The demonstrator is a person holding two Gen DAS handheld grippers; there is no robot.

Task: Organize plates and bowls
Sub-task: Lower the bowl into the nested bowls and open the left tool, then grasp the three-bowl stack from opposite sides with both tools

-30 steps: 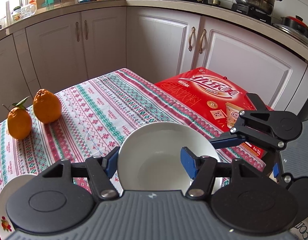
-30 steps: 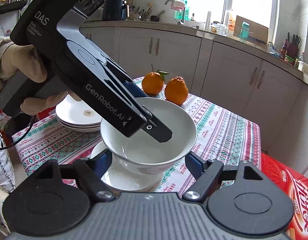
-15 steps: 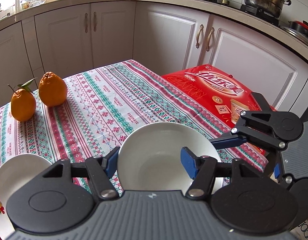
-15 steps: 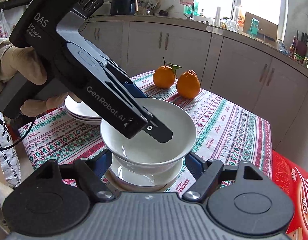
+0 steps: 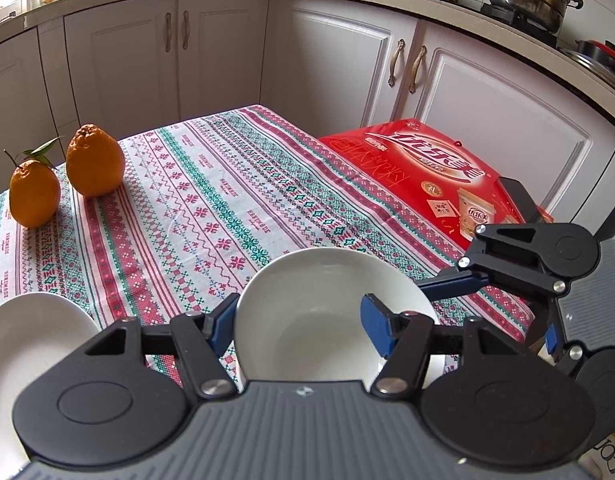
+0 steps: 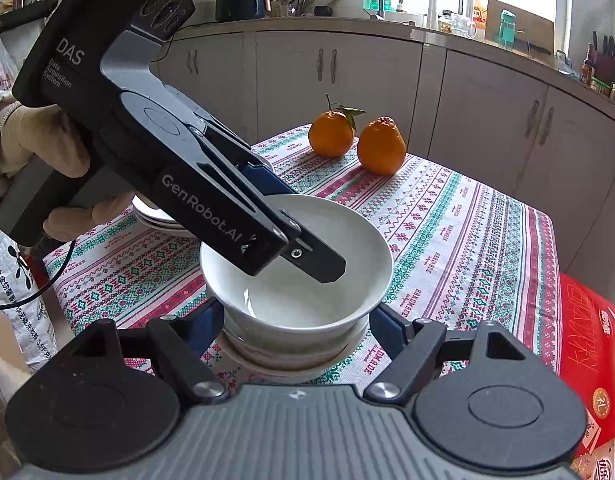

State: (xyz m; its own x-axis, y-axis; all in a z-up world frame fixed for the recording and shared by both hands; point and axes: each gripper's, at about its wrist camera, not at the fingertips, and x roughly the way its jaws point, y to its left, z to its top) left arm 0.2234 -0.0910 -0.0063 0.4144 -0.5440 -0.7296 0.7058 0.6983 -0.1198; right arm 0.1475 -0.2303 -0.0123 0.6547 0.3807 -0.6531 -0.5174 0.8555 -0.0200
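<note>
Clamped on the near wall of the white bowl (image 5: pixel 307 320), the left gripper (image 5: pixel 297 326) has one blue pad outside the rim and one inside. In the right wrist view this bowl (image 6: pixel 307 292) sits nested in a second bowl (image 6: pixel 295 350), low in the centre of the frame, and the left gripper (image 6: pixel 291 240) reaches down into it from the upper left, held by a gloved hand (image 6: pixel 39 148).

Right gripper (image 6: pixel 295 326) jaws stand spread, one pad on each side of the lower bowl; whether they touch it cannot be told.

A stack of plates (image 6: pixel 159 216) lies at left centre, just behind the left gripper's body; in the left wrist view a plate (image 5: pixel 31 344) shows at lower left, cut by the frame edge. Two oranges (image 6: pixel 355 142) stand near the table's far edge at upper centre.

Between the bowls and the oranges the patterned tablecloth (image 5: pixel 211 200) is bare, a broad open strip running to the far corner. The table's right edge drops off just beside a red carton (image 5: pixel 435 176) standing lower, at the right of the frame, with white cabinet doors (image 5: pixel 347 64) close behind.
</note>
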